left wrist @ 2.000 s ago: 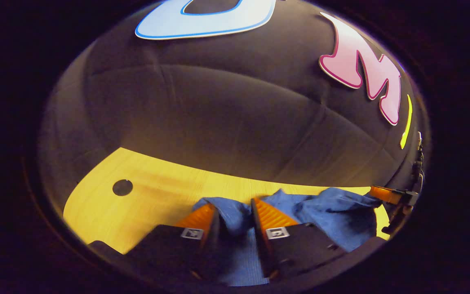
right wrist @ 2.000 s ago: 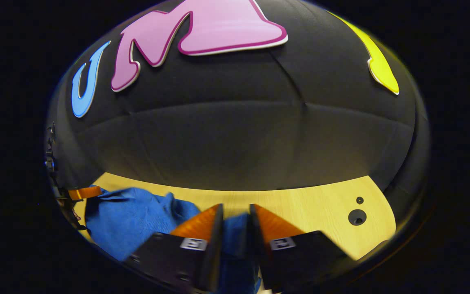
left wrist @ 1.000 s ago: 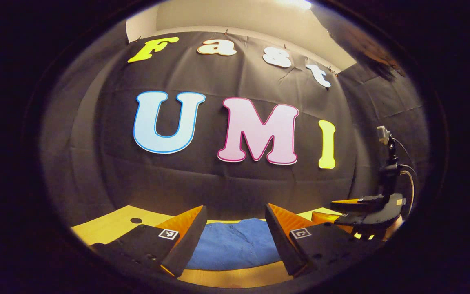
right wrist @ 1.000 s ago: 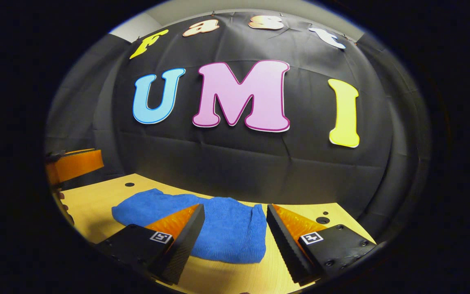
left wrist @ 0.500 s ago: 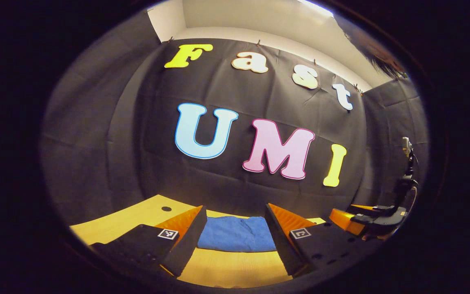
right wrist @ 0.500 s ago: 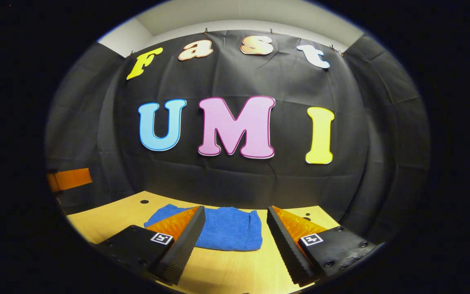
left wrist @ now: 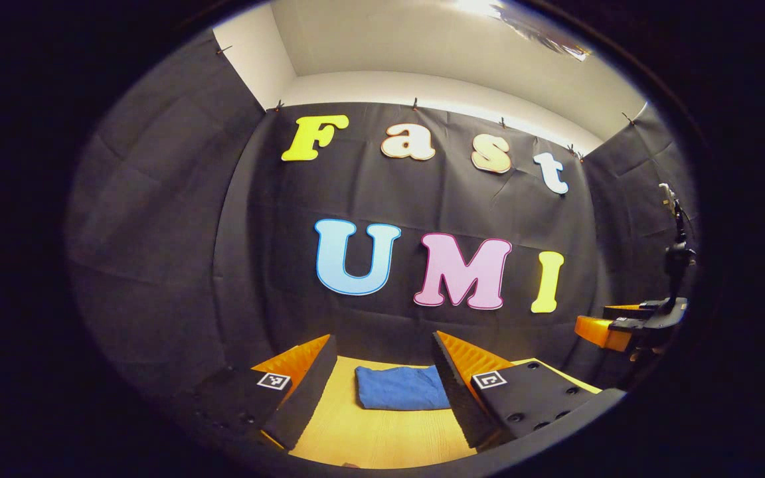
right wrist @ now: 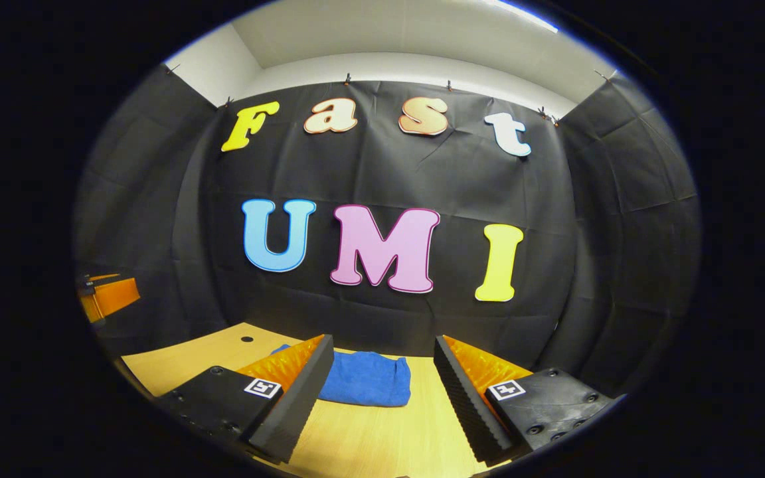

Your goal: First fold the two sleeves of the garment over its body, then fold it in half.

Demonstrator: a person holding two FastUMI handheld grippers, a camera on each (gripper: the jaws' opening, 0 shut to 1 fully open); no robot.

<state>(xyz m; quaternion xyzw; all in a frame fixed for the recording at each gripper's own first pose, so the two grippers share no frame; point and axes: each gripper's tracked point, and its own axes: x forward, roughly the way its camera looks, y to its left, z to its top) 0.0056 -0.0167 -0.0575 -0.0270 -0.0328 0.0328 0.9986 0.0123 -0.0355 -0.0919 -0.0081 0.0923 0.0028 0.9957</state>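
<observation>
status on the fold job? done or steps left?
Looks done: the blue garment lies on the wooden table as a compact folded bundle, no sleeves sticking out. In hand: nothing; left gripper and right gripper are open, clear of it. Left: nothing evident.

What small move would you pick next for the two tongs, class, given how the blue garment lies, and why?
Probably none on the cloth: just keep both tongs clear and set them down. The blue garment lies as a compact folded bundle on the wooden table, with no sleeve sticking out. The left tongs and right tongs are open, hold nothing, and sit apart from it.
</observation>
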